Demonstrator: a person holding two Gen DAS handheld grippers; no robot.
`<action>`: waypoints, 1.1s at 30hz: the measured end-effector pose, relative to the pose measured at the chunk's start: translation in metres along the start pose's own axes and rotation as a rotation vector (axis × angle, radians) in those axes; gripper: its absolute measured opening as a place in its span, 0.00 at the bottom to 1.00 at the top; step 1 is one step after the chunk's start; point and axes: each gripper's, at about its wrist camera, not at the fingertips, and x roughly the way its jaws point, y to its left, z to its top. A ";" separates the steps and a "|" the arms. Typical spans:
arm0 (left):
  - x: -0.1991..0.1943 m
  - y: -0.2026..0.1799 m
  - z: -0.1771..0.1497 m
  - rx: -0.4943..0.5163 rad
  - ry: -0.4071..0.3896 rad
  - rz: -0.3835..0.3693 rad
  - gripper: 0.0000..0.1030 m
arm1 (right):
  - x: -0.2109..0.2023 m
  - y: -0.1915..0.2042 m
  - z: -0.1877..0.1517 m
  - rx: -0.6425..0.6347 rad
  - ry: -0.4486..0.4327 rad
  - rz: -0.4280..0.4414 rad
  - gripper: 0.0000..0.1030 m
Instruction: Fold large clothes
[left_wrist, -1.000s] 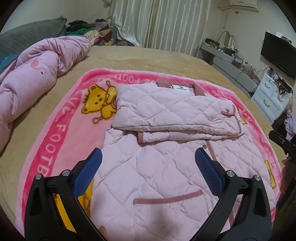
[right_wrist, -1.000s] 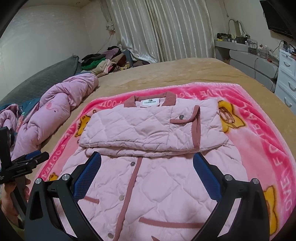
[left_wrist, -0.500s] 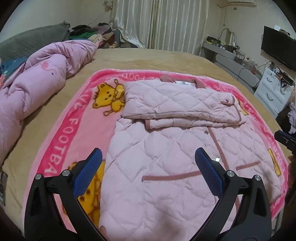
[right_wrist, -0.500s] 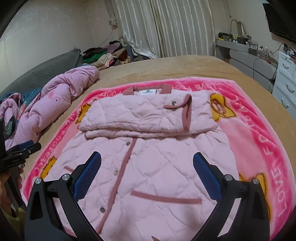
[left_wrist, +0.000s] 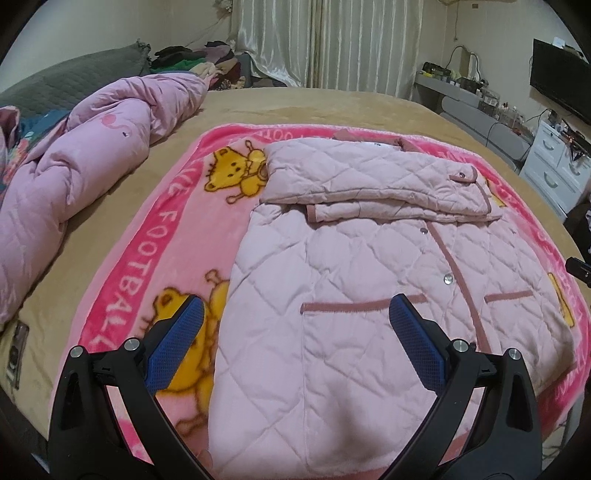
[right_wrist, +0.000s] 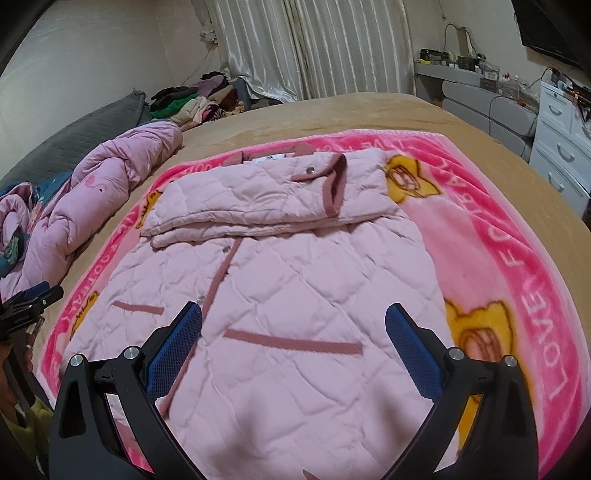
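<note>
Quilted jacket (left_wrist: 369, 280) lies under both spread jaws, seemingly untouched.

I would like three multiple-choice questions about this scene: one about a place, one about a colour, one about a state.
1. Where does the quilted jacket lie?
A. on the pink bear blanket
B. on the floor
C. on the white drawers

2. What colour are the gripper pads?
A. red
B. blue
C. green

3. How are the jacket's sleeves?
A. spread outward
B. hanging off the bed
C. folded across the chest

Key: 1 A, blanket border shows around the jacket; 2 B, blue mesh pads; 3 C, sleeves lie stacked under the collar.
</note>
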 end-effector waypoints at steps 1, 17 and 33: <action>-0.001 0.000 -0.003 0.001 0.002 0.001 0.91 | -0.001 -0.002 -0.002 0.001 0.000 -0.004 0.96; -0.012 -0.002 -0.036 -0.006 0.019 0.018 0.91 | -0.015 -0.011 -0.037 -0.005 0.037 -0.023 0.96; 0.011 0.024 -0.079 -0.044 0.111 0.048 0.91 | -0.004 -0.034 -0.085 0.019 0.154 -0.097 0.96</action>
